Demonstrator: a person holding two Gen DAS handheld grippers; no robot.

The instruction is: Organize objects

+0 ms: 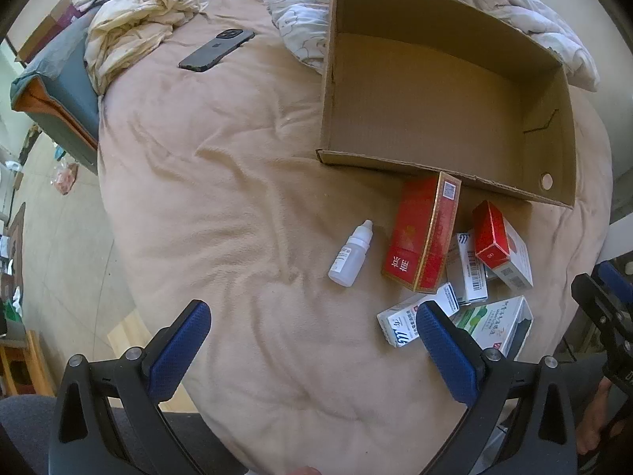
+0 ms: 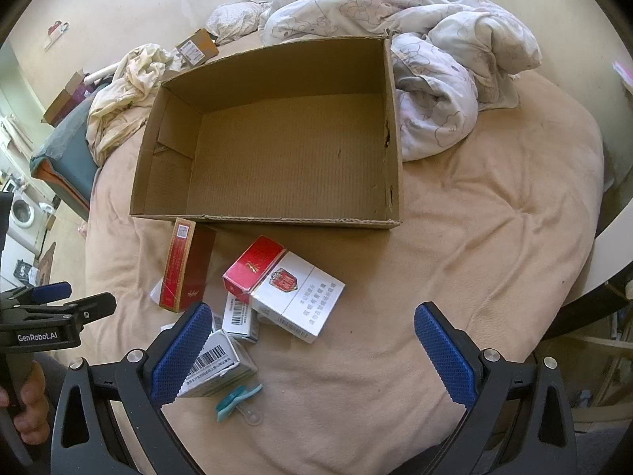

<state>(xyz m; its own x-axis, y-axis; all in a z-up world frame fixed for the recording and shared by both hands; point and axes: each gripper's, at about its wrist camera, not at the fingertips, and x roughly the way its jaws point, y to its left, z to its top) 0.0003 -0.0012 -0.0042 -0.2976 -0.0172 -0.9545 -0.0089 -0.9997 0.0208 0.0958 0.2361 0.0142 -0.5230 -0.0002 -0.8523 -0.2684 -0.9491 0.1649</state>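
Left wrist: dropper bottle (image 1: 350,254) lying flat, cap twd cardboard box (image 1: 443,91)

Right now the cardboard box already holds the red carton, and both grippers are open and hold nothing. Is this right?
Not quite. The cardboard box is empty; the red carton lies outside on the blanket, against its near wall, as the right wrist view shows. The left gripper and right gripper are open and hold nothing.

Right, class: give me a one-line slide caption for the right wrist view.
Open right tongs hover over small boxes scattered before an empty cardboard box on a bed.
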